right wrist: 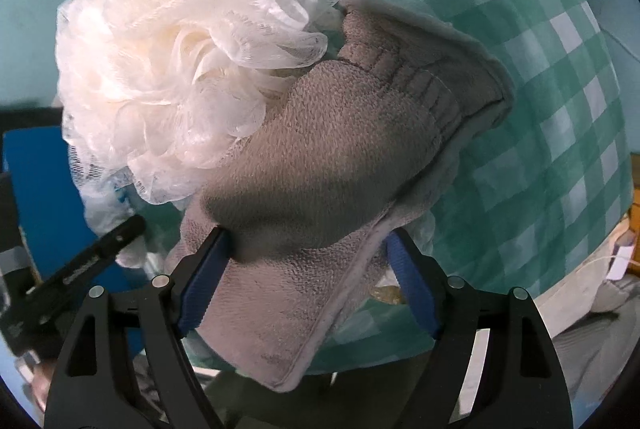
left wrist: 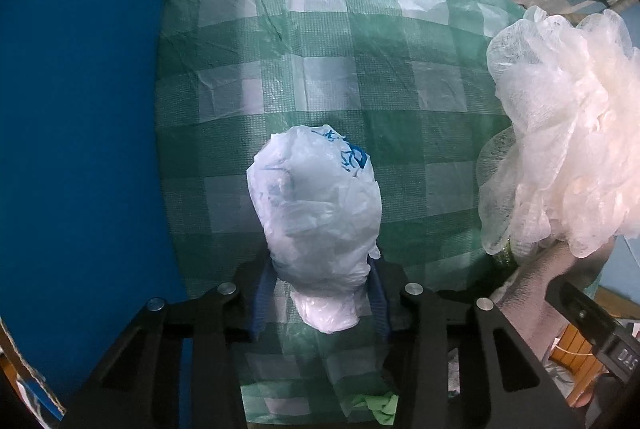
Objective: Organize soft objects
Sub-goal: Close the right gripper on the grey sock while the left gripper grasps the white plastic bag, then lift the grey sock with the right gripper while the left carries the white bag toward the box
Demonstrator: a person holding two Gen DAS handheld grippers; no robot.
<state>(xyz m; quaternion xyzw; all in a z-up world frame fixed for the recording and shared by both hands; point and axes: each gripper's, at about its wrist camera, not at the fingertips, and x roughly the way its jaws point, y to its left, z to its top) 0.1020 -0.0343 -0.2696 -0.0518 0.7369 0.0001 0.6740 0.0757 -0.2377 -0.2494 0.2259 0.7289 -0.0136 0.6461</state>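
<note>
Pinched in the left gripper (left wrist: 320, 261), jaws clamped on the near end: a crumpled white plastic bag (left wrist: 316, 197) with blue print. Long axis straight out along the fingers, most of the bulk past the tips. Sitting over the checked green tabletop (left wrist: 320, 69), toward its left edge, just beside a blue board (left wrist: 80, 149). Can't tell whether the far end touches the tabletop or hangs just clear.

Over on the right gripper (right wrist: 307, 235): jaws spread wide but closed on a folded grey cloth (right wrist: 320, 157), left pad dug into the fold, right pad up against the hemmed edge. Long axis of the cloth slanted across the jaws, from the near bottom up toward the far right. Riding on its far left part, a cream mesh bath pouf (right wrist: 172, 61), touching the cloth but nowhere near the pads, so probably just resting there or snagged. Whole bundle up off the right side of the tabletop, by the look of it.

Best guess for the next bit: set each one down somewhere tidy. Main thing to mind: bag lined up with the left jaws, so easy to lower end-first; pouf loose and off to one side of the right jaws, so likely to roll off with any tilt that way.
</note>
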